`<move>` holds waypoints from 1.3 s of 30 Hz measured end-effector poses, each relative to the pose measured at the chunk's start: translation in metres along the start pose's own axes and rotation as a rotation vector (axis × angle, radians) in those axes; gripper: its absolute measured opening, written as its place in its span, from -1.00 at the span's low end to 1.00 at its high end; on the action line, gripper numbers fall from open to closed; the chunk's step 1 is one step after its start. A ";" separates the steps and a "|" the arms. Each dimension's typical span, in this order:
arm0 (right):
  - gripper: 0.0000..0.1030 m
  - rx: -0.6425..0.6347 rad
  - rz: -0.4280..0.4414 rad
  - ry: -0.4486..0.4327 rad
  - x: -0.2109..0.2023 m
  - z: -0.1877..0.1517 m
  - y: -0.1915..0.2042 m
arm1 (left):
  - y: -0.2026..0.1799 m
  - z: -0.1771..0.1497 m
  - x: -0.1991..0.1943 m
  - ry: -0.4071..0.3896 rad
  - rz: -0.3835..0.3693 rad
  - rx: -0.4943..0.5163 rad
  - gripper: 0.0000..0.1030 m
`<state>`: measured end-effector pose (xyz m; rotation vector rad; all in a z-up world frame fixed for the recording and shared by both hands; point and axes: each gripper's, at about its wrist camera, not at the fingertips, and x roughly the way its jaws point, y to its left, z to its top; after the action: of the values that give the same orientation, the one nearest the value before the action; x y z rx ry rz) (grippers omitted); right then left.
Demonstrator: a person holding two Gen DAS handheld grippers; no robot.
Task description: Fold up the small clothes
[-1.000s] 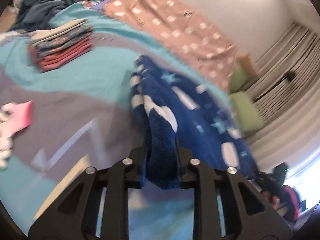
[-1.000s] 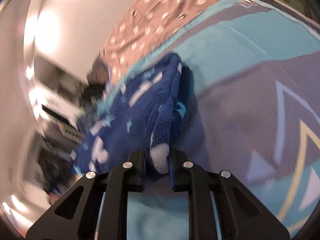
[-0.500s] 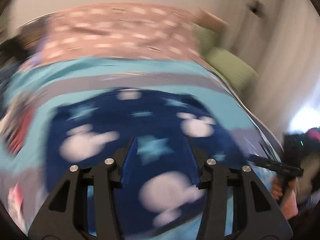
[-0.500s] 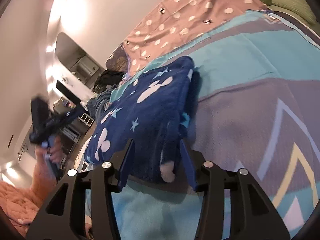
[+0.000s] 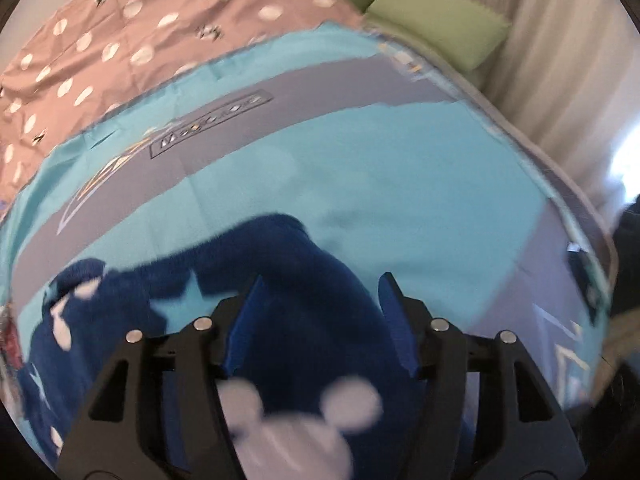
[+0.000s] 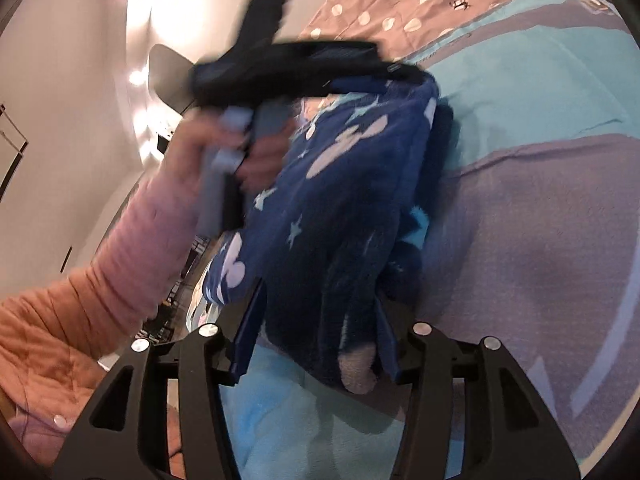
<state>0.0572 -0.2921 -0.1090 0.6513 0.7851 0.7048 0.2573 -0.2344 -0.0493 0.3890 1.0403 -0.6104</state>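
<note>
A dark blue fleece garment (image 5: 304,308) with white mouse heads and pale stars lies folded on the teal and grey bedspread (image 5: 392,168). My left gripper (image 5: 320,316) is open, its jaws apart over the garment's right part. In the right wrist view the same garment (image 6: 352,208) lies ahead, with a bunched edge between the open jaws of my right gripper (image 6: 320,328). The person's hand holds the left gripper (image 6: 288,64) above the garment's far end.
A pink polka-dot sheet (image 5: 152,32) covers the far side of the bed. Green cushions (image 5: 444,20) and beige curtains (image 5: 560,60) stand at the right. The person's pink sleeve (image 6: 132,240) fills the left of the right wrist view.
Both grippers were shut on the garment a second ago and have opened, leaving it on the bed. The left gripper has swung round over the garment.
</note>
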 end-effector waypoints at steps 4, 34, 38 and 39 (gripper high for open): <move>0.06 0.020 0.013 0.005 0.007 -0.005 -0.007 | 0.004 0.023 0.044 0.178 0.065 -0.035 -0.07; -0.43 -0.139 0.136 0.336 0.053 0.027 -0.004 | -0.026 -0.104 -0.028 -0.021 -0.138 0.256 0.09; -0.42 -0.274 0.138 0.442 0.046 0.004 0.014 | -0.024 -0.109 -0.028 -0.027 -0.251 0.229 0.09; -0.42 -0.238 0.145 0.438 0.043 0.003 0.009 | -0.024 -0.109 -0.028 -0.029 -0.252 0.233 0.09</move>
<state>0.0788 -0.2550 -0.1172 0.3408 1.0423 1.0764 0.1574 -0.1824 -0.0749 0.4542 1.0010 -0.9658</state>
